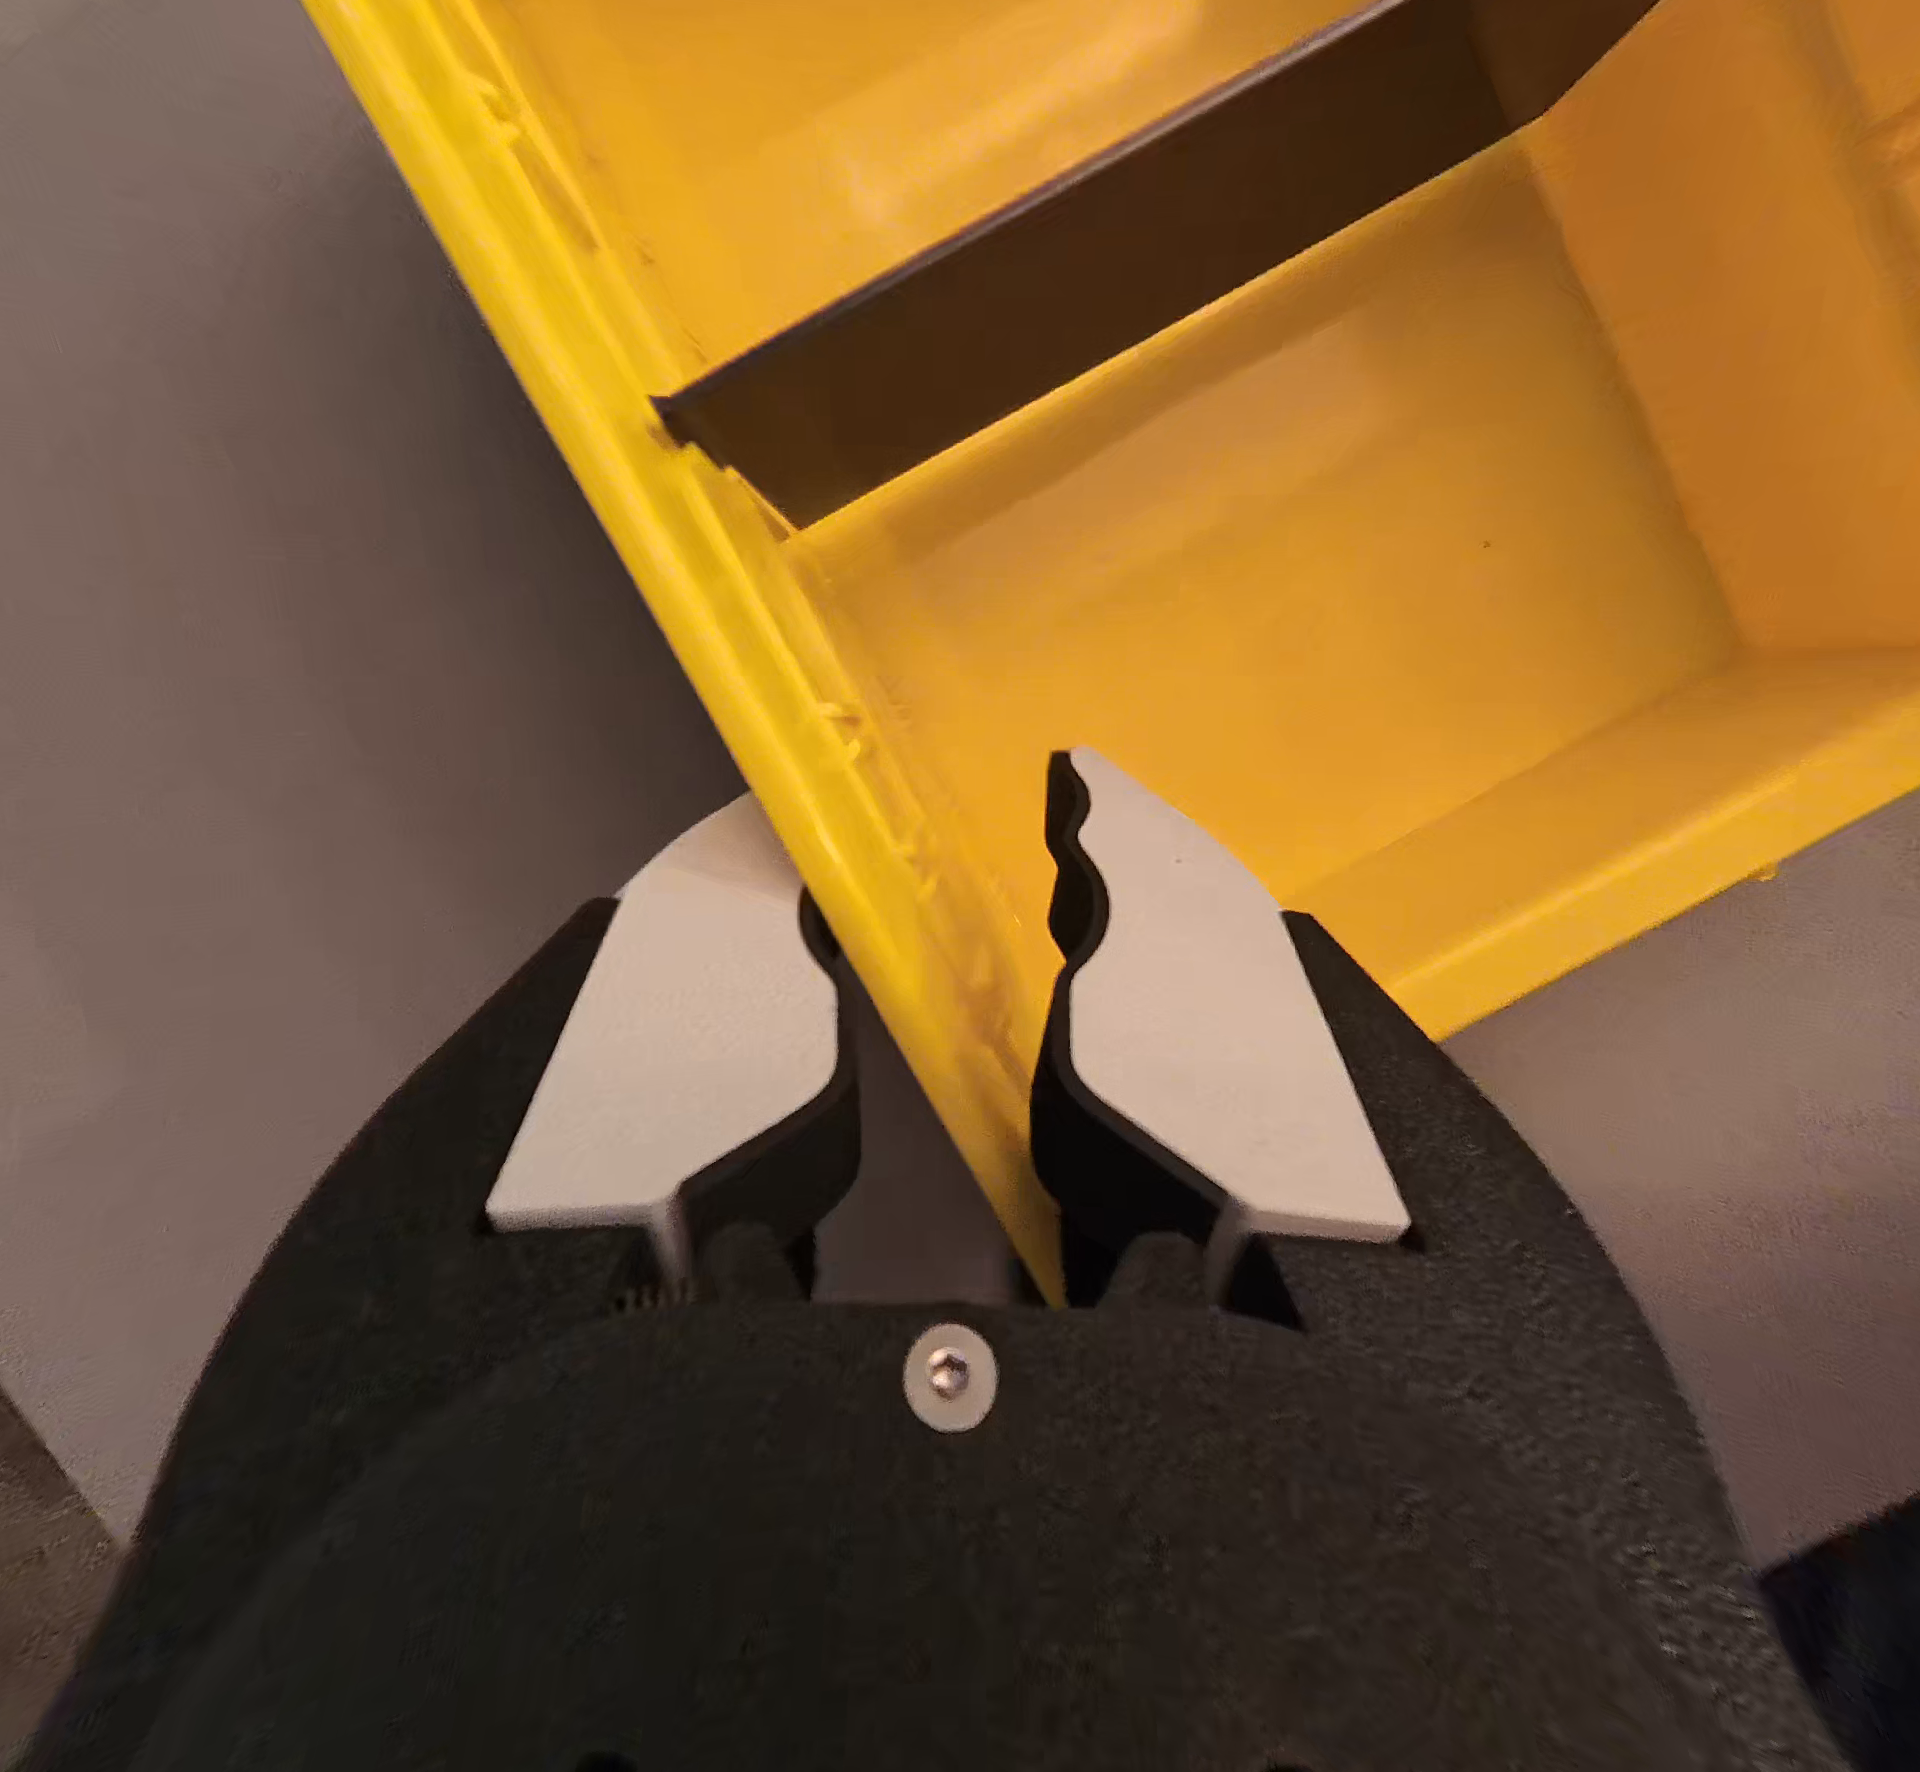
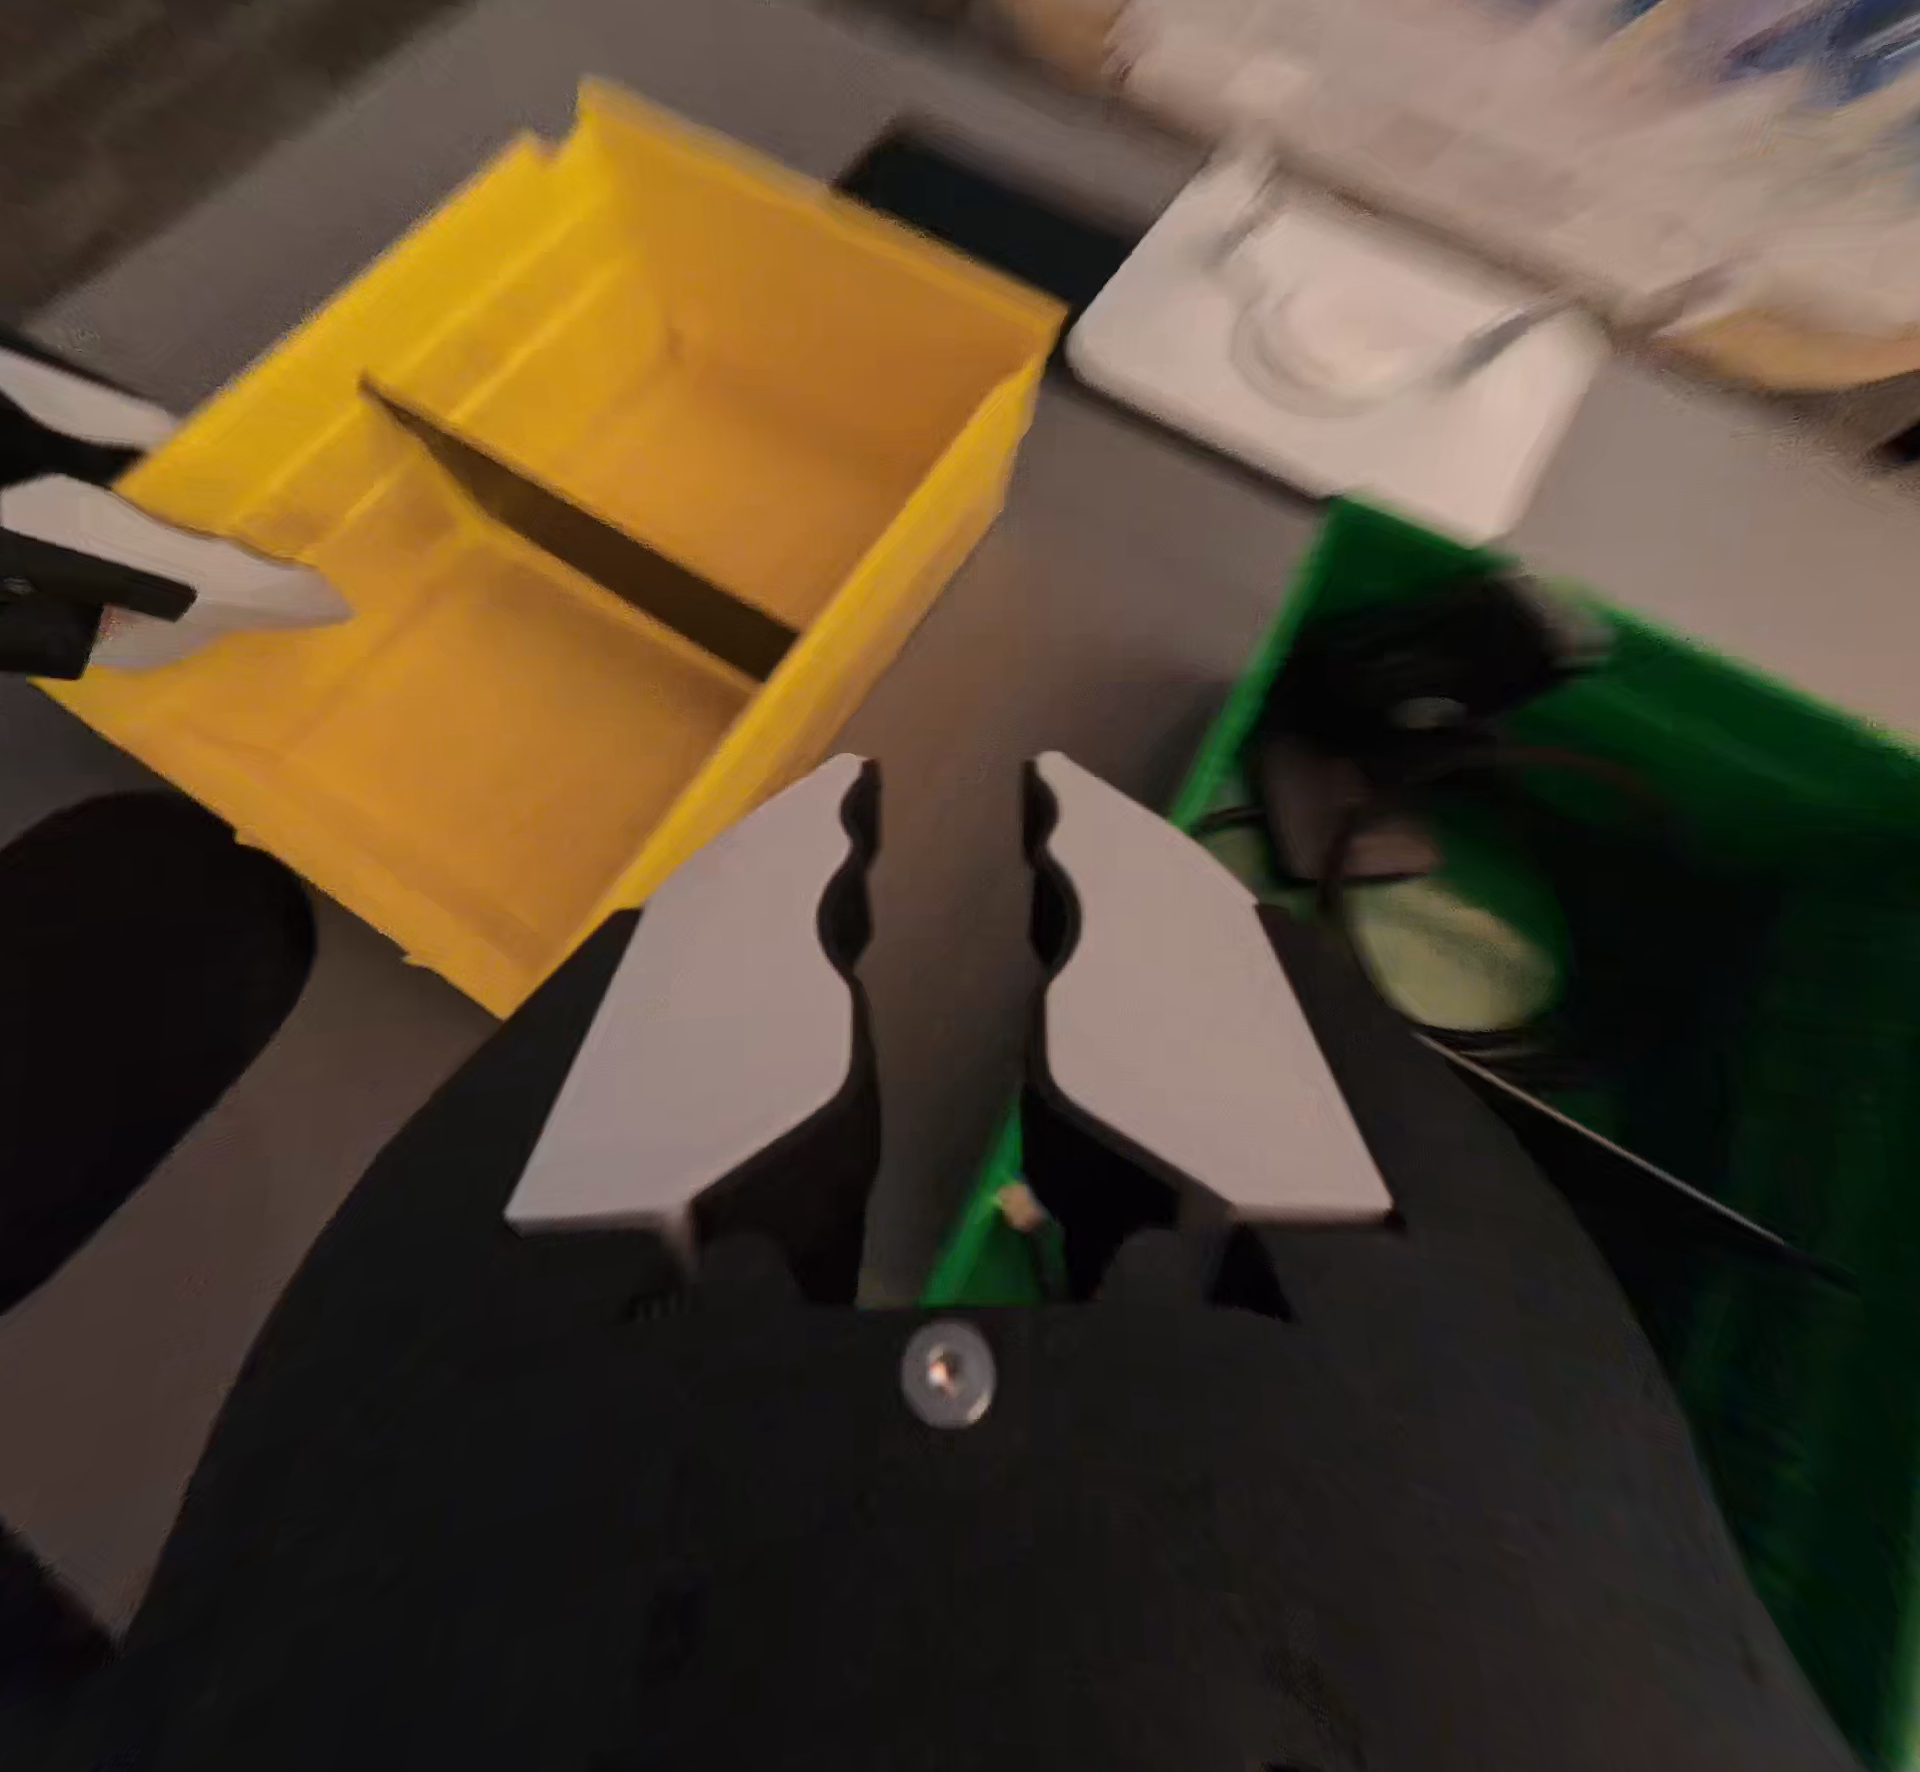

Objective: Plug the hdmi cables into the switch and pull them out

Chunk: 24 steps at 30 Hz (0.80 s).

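My left gripper (image 1: 925, 787) straddles the side wall of a yellow bin (image 1: 582, 268), one finger outside and one inside, shut on that wall. The bin is empty and has a black divider (image 1: 1143, 268) across it. In the right wrist view the left gripper (image 2: 255, 517) shows at the left edge on the yellow bin (image 2: 914, 559). My right gripper (image 2: 948, 766) is open and empty, above the grey table between the yellow bin and a green bin (image 2: 1257, 673). The green bin holds a bundle of black cables (image 2: 1434, 673). I cannot make out a switch; the view is blurred.
A white flat base (image 2: 1330, 372) stands behind the green bin. A dark flat rectangle (image 2: 977, 195) lies behind the yellow bin. A black rounded shape (image 2: 135, 995) is at the lower left. Blurred white and blue things fill the top right. Tip to tip, the grippers are about 30 cm apart.
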### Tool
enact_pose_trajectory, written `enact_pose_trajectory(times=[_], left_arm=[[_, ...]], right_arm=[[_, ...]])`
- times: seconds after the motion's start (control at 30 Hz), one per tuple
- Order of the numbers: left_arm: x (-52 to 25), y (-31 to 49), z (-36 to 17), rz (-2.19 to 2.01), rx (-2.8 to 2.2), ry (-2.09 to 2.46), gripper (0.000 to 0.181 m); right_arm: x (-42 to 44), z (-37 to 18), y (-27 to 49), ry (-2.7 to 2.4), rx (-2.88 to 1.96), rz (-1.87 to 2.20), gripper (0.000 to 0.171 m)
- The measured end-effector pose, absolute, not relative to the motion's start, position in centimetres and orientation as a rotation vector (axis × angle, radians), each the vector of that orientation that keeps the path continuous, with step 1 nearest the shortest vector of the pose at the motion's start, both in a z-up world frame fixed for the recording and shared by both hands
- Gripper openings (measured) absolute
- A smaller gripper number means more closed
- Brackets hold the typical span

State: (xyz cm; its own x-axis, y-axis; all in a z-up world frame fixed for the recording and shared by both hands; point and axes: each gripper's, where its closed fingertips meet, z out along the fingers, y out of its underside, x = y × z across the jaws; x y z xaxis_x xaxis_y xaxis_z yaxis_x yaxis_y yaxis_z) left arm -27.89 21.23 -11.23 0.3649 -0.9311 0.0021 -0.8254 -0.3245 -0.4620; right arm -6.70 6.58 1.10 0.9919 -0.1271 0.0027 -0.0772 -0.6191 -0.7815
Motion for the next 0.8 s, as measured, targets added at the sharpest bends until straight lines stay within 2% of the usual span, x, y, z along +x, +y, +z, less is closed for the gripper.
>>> enact_pose_trajectory(times=[0.1,0.3,0.4,0.47,0.53,0.7,0.8], left_arm=[[-26.8,20.8,-11.2,-0.364,-2.188,1.53,0.037],[-27.1,21.2,-8.1,-0.371,-2.059,1.425,0.048],[-27.5,21.1,-6.2,-0.359,-2.018,1.413,0.049],[-28.0,21.1,-4.9,-0.291,-1.961,1.404,0.047],[-28.5,20.7,-3.4,-0.241,-1.909,1.4,0.046],[-30.7,18.9,0.3,-0.195,-1.853,1.379,0.046],[-32.4,17.8,3.8,-0.241,-1.847,1.316,0.05]], right_arm=[[-6.2,-4.2,11.6,0.238,-2.452,-0.066,0.029],[-6.3,-8.4,16.4,0.552,-2.561,0.22,0.036],[-7.0,-11.3,16.3,0.554,-2.74,0.193,0.024],[-7.1,-11.4,16.6,0.667,-2.765,0.264,0.009],[-6.9,-11.5,16.1,0.672,-2.857,0.236,0.006],[-7.1,-10.8,14.9,0.748,-2.972,0.379,0.005],[-7.0,-8.4,14.8,0.744,-2.959,0.51,0.005]])
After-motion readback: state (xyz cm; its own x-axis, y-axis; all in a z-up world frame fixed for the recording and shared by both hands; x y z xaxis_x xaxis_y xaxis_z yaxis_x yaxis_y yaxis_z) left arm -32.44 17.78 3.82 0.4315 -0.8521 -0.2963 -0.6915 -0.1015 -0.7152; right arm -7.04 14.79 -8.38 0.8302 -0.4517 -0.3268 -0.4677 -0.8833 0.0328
